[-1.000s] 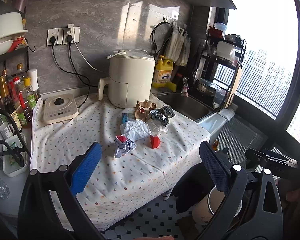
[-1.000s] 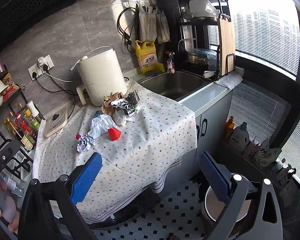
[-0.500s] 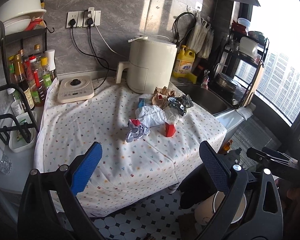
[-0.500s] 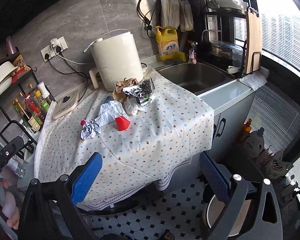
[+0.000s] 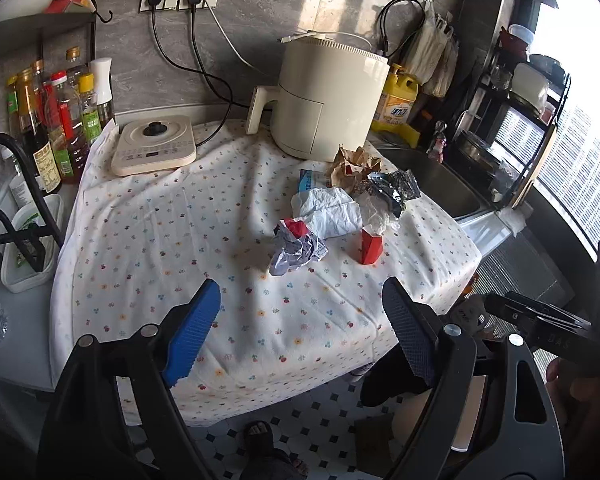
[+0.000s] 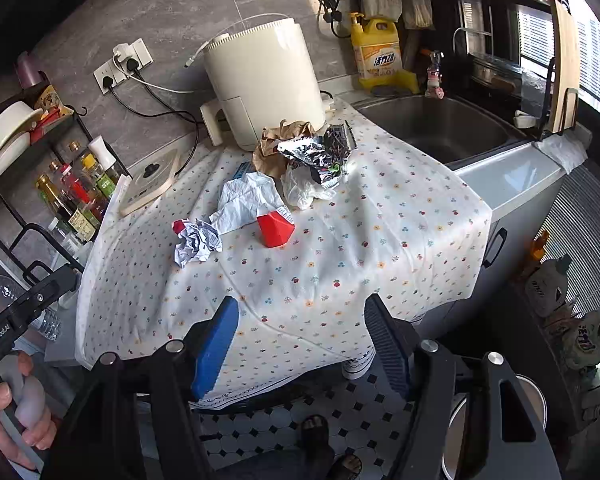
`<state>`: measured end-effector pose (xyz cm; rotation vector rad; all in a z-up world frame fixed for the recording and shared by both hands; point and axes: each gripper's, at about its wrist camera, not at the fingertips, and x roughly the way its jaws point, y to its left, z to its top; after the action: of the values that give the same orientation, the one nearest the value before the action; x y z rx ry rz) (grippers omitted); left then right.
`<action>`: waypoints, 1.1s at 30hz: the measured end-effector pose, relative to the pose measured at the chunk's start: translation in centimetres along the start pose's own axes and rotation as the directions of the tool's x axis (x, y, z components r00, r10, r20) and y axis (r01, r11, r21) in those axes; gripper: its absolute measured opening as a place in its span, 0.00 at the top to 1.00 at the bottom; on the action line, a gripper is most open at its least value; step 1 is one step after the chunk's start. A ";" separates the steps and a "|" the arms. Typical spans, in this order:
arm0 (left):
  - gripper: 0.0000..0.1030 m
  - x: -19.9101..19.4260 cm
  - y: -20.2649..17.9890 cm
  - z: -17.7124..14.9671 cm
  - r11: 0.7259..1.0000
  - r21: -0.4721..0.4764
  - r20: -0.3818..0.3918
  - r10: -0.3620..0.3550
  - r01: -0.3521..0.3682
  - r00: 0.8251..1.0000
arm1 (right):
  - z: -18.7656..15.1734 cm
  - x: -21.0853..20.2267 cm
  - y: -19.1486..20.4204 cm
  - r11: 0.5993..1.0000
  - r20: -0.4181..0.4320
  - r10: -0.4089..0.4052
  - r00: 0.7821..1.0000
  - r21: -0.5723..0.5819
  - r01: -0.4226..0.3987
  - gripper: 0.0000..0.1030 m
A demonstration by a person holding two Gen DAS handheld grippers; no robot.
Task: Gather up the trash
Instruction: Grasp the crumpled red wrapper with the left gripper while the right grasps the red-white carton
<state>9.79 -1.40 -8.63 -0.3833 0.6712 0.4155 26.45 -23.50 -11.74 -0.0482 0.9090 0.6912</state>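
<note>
Both my left fingers (image 5: pixel 300 332) and right fingers (image 6: pixel 300 344) are spread, empty, and have just been narrowing. Crumpled paper (image 5: pixel 296 250) lies ahead, beyond the fingertips, on the surface (image 5: pixel 160 240); approach low, straddle it before pinching.

Floral tablecloth (image 5: pixel 148 248) carries trash pile (image 5: pixel 340 208), air fryer (image 5: pixel 324 96), cooktop (image 5: pixel 152 146).

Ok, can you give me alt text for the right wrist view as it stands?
The right gripper, jaws empty and just narrowed, hovers short of a floral tablecloth bearing trash: a crumpled printed paper, a red carton, white tissue, a foil wrapper and a brown paper bag. Behind stand a cream air fryer and a sink.
</note>
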 end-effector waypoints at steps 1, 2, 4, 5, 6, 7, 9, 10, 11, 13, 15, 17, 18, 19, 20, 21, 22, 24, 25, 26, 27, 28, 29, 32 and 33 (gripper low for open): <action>0.20 0.9 0.2 0.3 1.000 -0.004 -0.006 -0.007 0.007 1.000 | 0.4 0.6 0.1 1.000 -0.005 0.001 1.000 0.000 -0.001 0.38; 0.20 1.9 0.3 0.5 1.000 -0.009 -0.014 -0.014 0.014 1.000 | 0.7 1.3 0.2 1.000 -0.009 -0.003 1.000 -0.003 0.003 0.38; 0.24 4.2 0.5 1.2 0.999 -0.020 -0.049 -0.025 0.024 0.998 | 1.6 2.8 0.5 1.000 -0.038 -0.016 0.999 0.004 0.016 0.39; 0.25 5.2 0.6 1.6 0.999 -0.023 -0.062 -0.037 0.036 0.997 | 2.1 3.4 0.6 1.000 -0.047 0.000 0.999 0.011 0.000 0.39; 0.25 6.1 0.6 1.8 0.999 -0.021 -0.065 -0.048 0.047 0.997 | 2.6 4.0 0.8 1.000 -0.049 0.013 0.999 0.007 -0.013 0.39; 0.25 7.1 0.7 2.1 0.999 -0.015 -0.070 -0.051 0.050 0.996 | 3.0 4.7 1.1 1.000 -0.051 0.006 0.999 -0.012 -0.006 0.39; 0.28 9.1 1.0 2.6 0.998 -0.021 -0.095 -0.059 0.057 0.994 | 3.9 6.4 1.5 0.999 -0.068 -0.023 0.997 -0.035 0.021 0.39; 0.30 10.0 1.2 2.9 0.998 -0.033 -0.109 -0.065 0.062 0.992 | 4.3 7.2 1.6 0.999 -0.081 -0.020 0.997 -0.028 0.018 0.41; 0.30 10.7 1.3 3.2 0.997 -0.041 -0.115 -0.074 0.069 0.991 | 4.7 7.9 1.6 1.000 -0.092 -0.013 0.996 -0.019 0.012 0.41; 0.30 12.2 1.5 3.7 0.996 -0.035 -0.126 -0.083 0.080 0.988 | 5.5 9.2 2.0 1.000 -0.100 -0.019 0.995 -0.024 0.017 0.41; 0.30 13.7 1.7 4.1 0.995 -0.032 -0.147 -0.099 0.095 0.984 | 6.0 10.4 2.3 0.999 -0.116 -0.029 0.993 -0.029 0.026 0.41; 0.30 15.4 1.7 4.4 0.994 -0.025 -0.179 -0.111 0.108 0.978 | 6.5 11.6 2.5 0.999 -0.138 -0.028 0.990 -0.025 0.025 0.41; 0.30 16.3 1.7 4.5 0.994 -0.015 -0.195 -0.106 0.105 0.975 | 6.8 12.3 2.7 0.999 -0.146 -0.031 0.989 -0.029 0.027 0.41; 0.38 17.1 1.8 4.5 0.995 -0.011 -0.210 -0.102 0.102 0.972 | 7.0 12.9 2.8 0.999 -0.152 -0.035 0.988 -0.036 0.030 0.41; 0.48 17.9 1.9 4.5 0.995 -0.012 -0.229 -0.101 0.101 0.968 | 7.2 13.5 3.0 0.999 -0.157 -0.042 0.987 -0.041 0.036 0.42; 0.72 18.6 2.0 4.5 0.994 -0.018 -0.254 -0.107 0.106 0.961 | 7.4 14.1 3.1 0.998 -0.166 -0.046 0.985 -0.041 0.040 0.42; 0.77 18.8 2.1 4.7 0.991 -0.030 -0.255 -0.131 0.127 0.958 | 7.7 14.6 3.2 0.998 -0.175 -0.046 0.983 -0.038 0.040 0.42; 0.82 18.3 2.0 5.5 0.991 -0.010 -0.229 -0.132 0.134 0.964 | 8.1 15.7 3.5 0.998 -0.185 -0.046 0.982 -0.038 0.040 0.41; 0.82 17.9 2.0 5.9 0.991 0.008 -0.210 -0.127 0.131 0.969 | 8.3 16.2 3.7 0.998 -0.187 -0.050 0.981 -0.042 0.043 0.38; 0.82 17.6 2.1 6.2 0.991 0.012 -0.196 -0.131 0.136 0.972 | 8.4 16.7 3.8 0.998 -0.187 -0.052 0.981 -0.046 0.044 0.35; 0.83 17.2 2.4 6.5 0.989 0.009 -0.190 -0.141 0.146 0.972 | 8.5 17.3 4.0 0.998 -0.188 -0.054 0.981 -0.049 0.045 0.34; 0.83 17.0 2.7 6.7 0.988 0.010 -0.187 -0.147 0.151 0.971 | 8.5 17.9 4.1 0.998 -0.194 -0.056 0.979 -0.051 0.047 0.34; 0.83 16.9 2.9 6.9 0.988 0.016 -0.186 -0.147 0.153 0.972 | 8.6 18.5 4.2 0.997 -0.203 -0.060 0.977 -0.050 0.051 0.34; 0.83 16.5 3.8 7.6 0.987 0.019 -0.174 -0.152 0.157 0.973 | 8.5 20.1 4.5 0.996 -0.223 -0.076 0.972 -0.050 0.067 0.45; 0.83 16.5 4.1 7.9 0.987 0.017 -0.171 -0.153 0.159 0.973 | 8.4 20.5 4.5 0.997 -0.238 -0.075 0.968 -0.048 0.066 0.55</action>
<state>23.54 9.75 -14.71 -0.4426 0.8061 0.2242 38.36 -6.45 -20.52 -0.2025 1.1197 0.6460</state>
